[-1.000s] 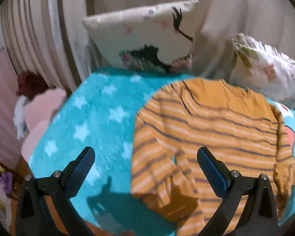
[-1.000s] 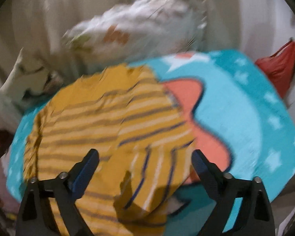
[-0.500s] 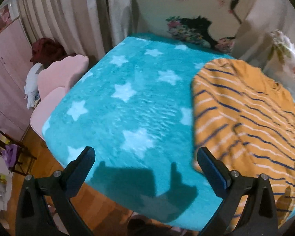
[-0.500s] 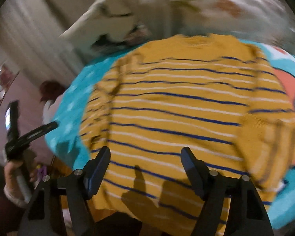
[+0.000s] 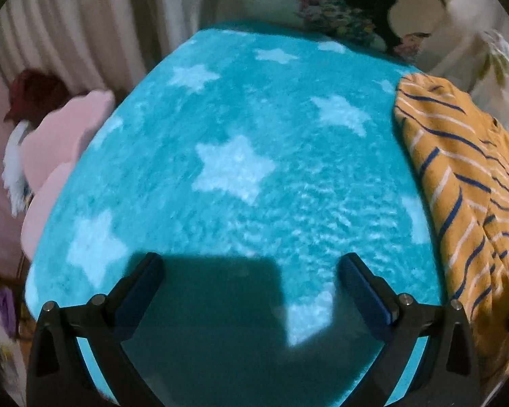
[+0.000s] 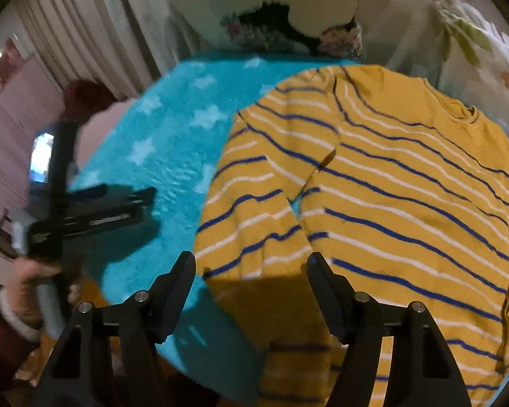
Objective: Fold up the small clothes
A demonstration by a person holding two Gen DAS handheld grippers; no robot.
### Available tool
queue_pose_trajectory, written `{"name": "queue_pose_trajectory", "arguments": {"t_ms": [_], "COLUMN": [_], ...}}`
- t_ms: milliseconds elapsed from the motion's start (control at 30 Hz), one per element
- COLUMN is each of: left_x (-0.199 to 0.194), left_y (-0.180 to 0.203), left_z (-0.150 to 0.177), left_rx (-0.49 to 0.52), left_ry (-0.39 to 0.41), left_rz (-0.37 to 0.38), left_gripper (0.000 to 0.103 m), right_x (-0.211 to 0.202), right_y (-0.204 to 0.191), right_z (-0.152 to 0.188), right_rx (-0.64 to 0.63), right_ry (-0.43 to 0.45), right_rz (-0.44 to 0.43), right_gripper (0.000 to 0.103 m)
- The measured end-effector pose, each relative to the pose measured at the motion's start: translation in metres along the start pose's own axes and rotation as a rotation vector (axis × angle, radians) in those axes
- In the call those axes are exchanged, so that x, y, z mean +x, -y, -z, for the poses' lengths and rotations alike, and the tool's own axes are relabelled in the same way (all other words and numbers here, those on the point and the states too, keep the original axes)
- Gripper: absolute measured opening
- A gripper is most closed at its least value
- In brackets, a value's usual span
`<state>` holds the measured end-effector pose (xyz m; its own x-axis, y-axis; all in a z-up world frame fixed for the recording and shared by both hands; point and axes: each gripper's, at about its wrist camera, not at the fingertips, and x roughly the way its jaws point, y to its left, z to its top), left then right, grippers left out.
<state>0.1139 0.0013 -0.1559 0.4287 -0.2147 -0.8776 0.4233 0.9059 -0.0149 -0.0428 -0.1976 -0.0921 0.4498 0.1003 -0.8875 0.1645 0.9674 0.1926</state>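
Over on the left, the left tongs (image 5: 247, 291) have swung off the sweater and now hang spread wide, holding nothing, above bare star-patterned blanket (image 5: 220, 129) on the bed. To their right lies the striped sweater (image 6: 390, 183), flat on the blanket with one sleeve (image 6: 254, 203) folded in. The right tongs (image 6: 251, 291) have slid across to that sleeve's cuff, jaws just narrowing but clear of cloth; a grab looks imminent. No containers in sight
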Motion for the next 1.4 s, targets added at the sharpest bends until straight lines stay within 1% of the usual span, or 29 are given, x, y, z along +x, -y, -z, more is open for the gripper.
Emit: {"name": "queue_pose_trajectory", "arguments": {"t_ms": [67,100,133,167,200,233,267,333,433,467,567,600,633,700,800,833,867,933,967,1033,1067,1100,1133,1167,1200,1233,1300,1333,1400], "left_x": [0.000,0.000,0.000,0.000,-0.004,-0.010,-0.018,-0.044,-0.089,-0.104,-0.137,-0.146,-0.155,-0.168,-0.182,-0.184,-0.185,-0.182,-0.179,-0.171,-0.167,-0.163,-0.160,-0.157,-0.156,-0.154,-0.153,-0.152,-0.154], "left_y": [-0.001,0.000,0.000,0.000,-0.005,-0.011,-0.020,-0.044,-0.083,-0.098,-0.140,-0.151,-0.162,-0.176,-0.183,-0.184,-0.182,-0.174,-0.168,-0.154,-0.146,-0.137,-0.127,-0.118,-0.110,-0.100,-0.083,-0.075,-0.060], "left_z": [0.002,0.002,0.001,-0.001,-0.003,-0.006,-0.008,-0.010,-0.010,-0.009,-0.009,-0.010,-0.009,-0.007,0.000,0.001,0.001,-0.004,-0.005,-0.012,-0.016,-0.020,-0.024,-0.027,-0.030,-0.033,-0.037,-0.039,-0.042], "left_rx": [0.020,0.044,0.060,0.074,0.068,0.049,0.028,-0.009,-0.051,-0.070,-0.141,-0.161,-0.181,-0.194,-0.182,-0.182,-0.182,-0.180,-0.175,-0.159,-0.143,-0.125,-0.104,-0.084,-0.067,-0.049,-0.021,-0.008,0.011], "left_ry": [0.016,0.021,0.013,-0.010,-0.021,-0.010,-0.001,0.045,0.141,0.174,0.228,0.234,0.239,0.247,0.253,0.253,0.253,0.255,0.253,0.241,0.233,0.224,0.217,0.213,0.210,0.206,0.204,0.205,0.210], "left_rz": [0.017,0.023,0.029,0.043,0.067,0.085,0.100,0.109,0.056,0.031,-0.035,-0.051,-0.063,-0.084,-0.107,-0.098,-0.084,-0.036,-0.022,0.024,0.047,0.068,0.088,0.107,0.126,0.145,0.174,0.189,0.211], "left_gripper": [0.103,0.103,0.103,0.101,0.096,0.079,0.074,0.074,0.074,0.074,0.076,0.077,0.078,0.078,0.078,0.078,0.078,0.078,0.078,0.078,0.078,0.078,0.078,0.078,0.078,0.078,0.078,0.078,0.078], "right_x": [0.022,0.029,0.032,0.034,0.037,0.037,0.037,0.034,0.037,0.045,0.067,0.078,0.085,0.090,0.062,0.049,0.032,0.001,-0.008,-0.017,-0.017,-0.013,-0.006,-0.003,0.003,0.005,0.016,0.026,0.039], "right_y": [-0.001,0.000,0.000,-0.001,-0.002,-0.003,-0.006,-0.018,-0.049,-0.066,-0.105,-0.121,-0.132,-0.150,-0.149,-0.140,-0.124,-0.081,-0.060,-0.020,0.000,0.017,0.033,0.042,0.042,0.037,0.007,-0.010,-0.037], "right_z": [-0.001,-0.001,0.000,0.000,-0.001,-0.003,-0.006,-0.013,-0.032,-0.044,-0.071,-0.079,-0.084,-0.085,-0.073,-0.066,-0.056,-0.033,-0.021,-0.001,0.011,0.020,0.031,0.037,0.041,0.042,0.037,0.034,0.033], "right_rx": [0.021,0.031,0.036,0.048,0.064,0.076,0.083,0.087,0.061,0.052,0.029,0.018,0.006,-0.039,-0.070,-0.066,-0.058,-0.022,0.014,0.092,0.133,0.178,0.235,0.269,0.294,0.296,0.263,0.242,0.195], "right_ry": [-0.051,-0.067,-0.066,-0.076,-0.093,-0.097,-0.107,-0.105,-0.091,-0.092,-0.089,-0.106,-0.121,-0.126,-0.061,-0.034,-0.003,0.063,0.078,0.074,0.057,0.026,-0.011,-0.030,-0.045,-0.054,-0.075,-0.103,-0.157], "right_rz": [0.029,0.040,0.051,0.055,0.048,0.037,0.017,-0.041,-0.169,-0.228,-0.340,-0.392,-0.414,-0.402,-0.405,-0.390,-0.330,-0.145,-0.046,0.115,0.182,0.220,0.222,0.188,0.112,0.057,-0.085,-0.168,-0.303], "right_gripper": [0.059,0.048,0.033,0.028,0.022,0.015,0.013,0.013,0.012,0.012,0.013,0.018,0.023,0.023,0.026,0.029,0.032,0.051,0.053,0.053,0.053,0.054,0.045,0.035,0.024,0.023,0.020,0.017,0.017]}}
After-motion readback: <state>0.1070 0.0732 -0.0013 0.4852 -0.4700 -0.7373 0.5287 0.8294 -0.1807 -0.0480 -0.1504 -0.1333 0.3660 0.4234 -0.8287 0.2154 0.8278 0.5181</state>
